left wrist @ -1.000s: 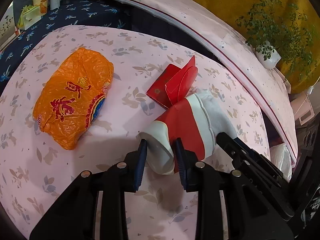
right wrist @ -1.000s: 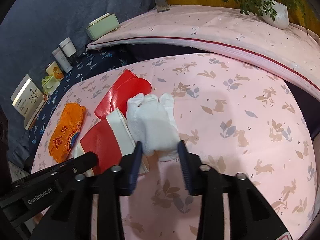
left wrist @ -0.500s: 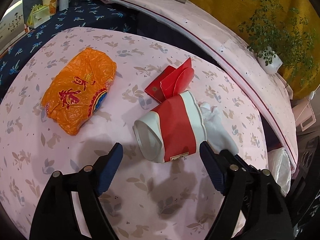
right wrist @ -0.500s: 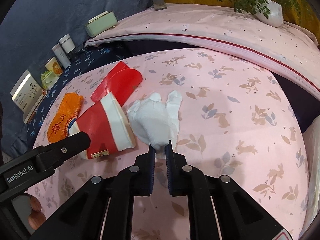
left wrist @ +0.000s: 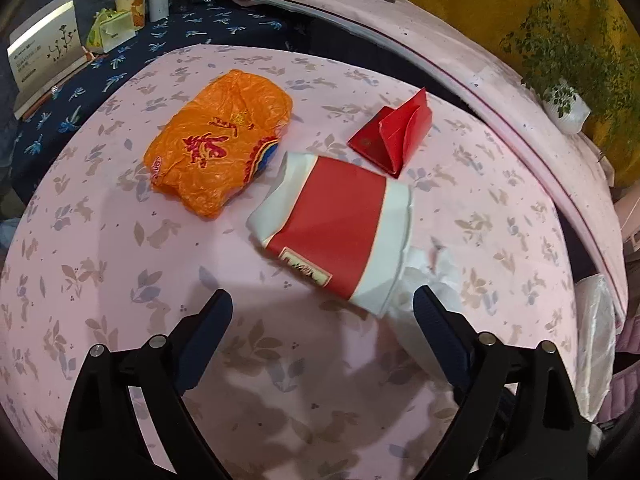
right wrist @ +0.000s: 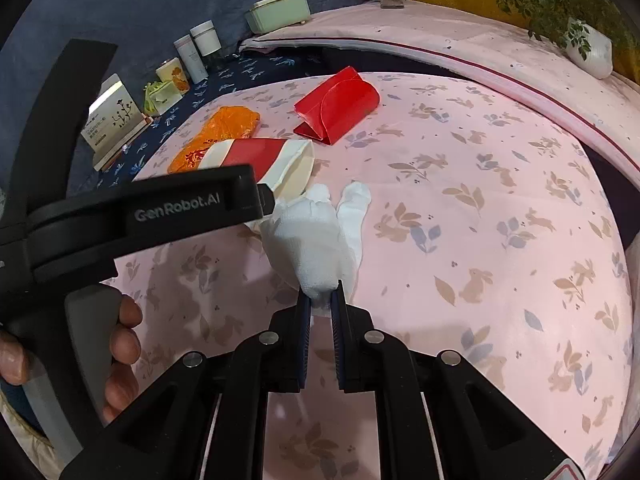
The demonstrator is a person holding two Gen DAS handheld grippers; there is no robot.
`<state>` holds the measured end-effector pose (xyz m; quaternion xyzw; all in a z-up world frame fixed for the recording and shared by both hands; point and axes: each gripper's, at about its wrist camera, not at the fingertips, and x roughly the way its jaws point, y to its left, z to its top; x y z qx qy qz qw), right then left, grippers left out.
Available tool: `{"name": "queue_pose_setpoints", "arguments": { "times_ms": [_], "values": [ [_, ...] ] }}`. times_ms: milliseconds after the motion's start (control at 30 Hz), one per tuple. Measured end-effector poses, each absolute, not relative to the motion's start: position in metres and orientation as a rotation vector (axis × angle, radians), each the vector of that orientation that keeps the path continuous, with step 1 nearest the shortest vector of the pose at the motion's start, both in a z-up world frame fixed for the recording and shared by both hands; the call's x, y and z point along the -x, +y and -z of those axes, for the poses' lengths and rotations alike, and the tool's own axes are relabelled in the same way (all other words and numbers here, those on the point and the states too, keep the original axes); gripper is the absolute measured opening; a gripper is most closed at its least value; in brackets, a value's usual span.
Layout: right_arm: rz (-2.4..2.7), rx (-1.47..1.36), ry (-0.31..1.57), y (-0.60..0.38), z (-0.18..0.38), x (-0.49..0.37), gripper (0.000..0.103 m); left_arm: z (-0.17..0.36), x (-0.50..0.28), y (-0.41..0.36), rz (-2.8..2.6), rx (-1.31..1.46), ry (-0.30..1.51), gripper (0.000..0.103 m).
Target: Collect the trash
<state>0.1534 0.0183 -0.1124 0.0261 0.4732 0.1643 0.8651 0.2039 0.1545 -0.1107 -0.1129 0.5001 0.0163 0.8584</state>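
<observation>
Only the right view shows the right claw (right wrist: 320, 300) clamped on the tissue (right wrist: 316, 240); left claw (left wrist: 322, 312) opening, empty.

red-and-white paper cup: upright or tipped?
Tipped. The red-and-white paper cup lies on its side on the pink patterned cloth, its crushed mouth facing sideways in the right wrist view.

Left gripper (left wrist: 322, 312) angled down, fingers spreading wide, nothing pinched; right gripper (right wrist: 320, 300) fingers clamped nearly together; left hand (right wrist: 120, 344) wraps handle.
</observation>
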Motion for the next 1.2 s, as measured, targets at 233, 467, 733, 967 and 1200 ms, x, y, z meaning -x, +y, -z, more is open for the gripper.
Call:
{"name": "queue_pose_setpoints", "arguments": {
  "times_ms": [233,467,733,967,1200],
  "values": [
    [-0.232,-0.111,0.968,-0.015,0.104,-0.147,0.01,0.12,-0.203,0.145,-0.107,0.091,0.991,0.085],
    [-0.185,-0.148,0.955,-0.033,0.099,-0.149,0.01,0.128,-0.206,0.14,-0.13,0.07,0.96,0.062],
    [-0.181,-0.158,0.951,-0.034,0.098,-0.147,0.01,0.123,-0.206,0.15,-0.105,0.129,0.955,0.007],
    [-0.184,-0.165,0.934,-0.034,0.09,-0.143,0.01,0.109,-0.194,0.153,-0.072,0.154,0.916,0.003],
    [-0.18,-0.179,0.908,-0.036,0.08,-0.14,0.01,0.084,-0.18,0.143,-0.009,0.154,0.877,0.003]
  ]
}}
